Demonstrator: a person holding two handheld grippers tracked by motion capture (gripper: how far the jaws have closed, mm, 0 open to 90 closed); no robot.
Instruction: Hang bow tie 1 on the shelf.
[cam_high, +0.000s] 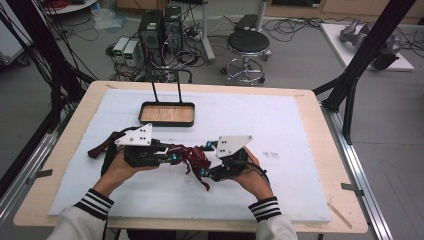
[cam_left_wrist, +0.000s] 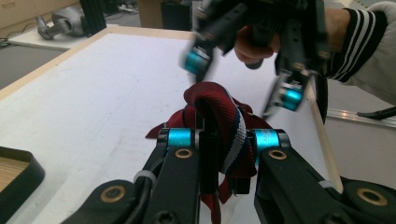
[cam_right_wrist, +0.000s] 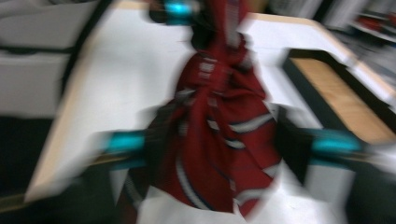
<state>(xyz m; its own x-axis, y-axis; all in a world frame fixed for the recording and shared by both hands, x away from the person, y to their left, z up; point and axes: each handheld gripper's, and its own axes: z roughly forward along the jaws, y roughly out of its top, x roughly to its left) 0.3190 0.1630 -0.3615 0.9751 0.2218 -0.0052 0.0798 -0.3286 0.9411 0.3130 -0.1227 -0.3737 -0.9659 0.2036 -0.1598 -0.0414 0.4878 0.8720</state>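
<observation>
The striped red necktie (cam_left_wrist: 224, 121) is held bunched just above the white-covered table (cam_high: 280, 125), between the two hands. The left tool (cam_left_wrist: 219, 140) is clenched on a fold of it, apparently to anchor the cloth. The right tool (cam_right_wrist: 229, 142) is released, its jaws spread on either side of the fabric, probably for a fresh grip. A wooden-bottomed tray (cam_high: 167, 114) is set well apart behind.

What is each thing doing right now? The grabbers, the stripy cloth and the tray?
Left gripper: shut on the cloth.
Right gripper: open, cloth between its jaws.
Cloth: bunched up, lifted between the grippers.
Tray: empty, handle upright.
</observation>
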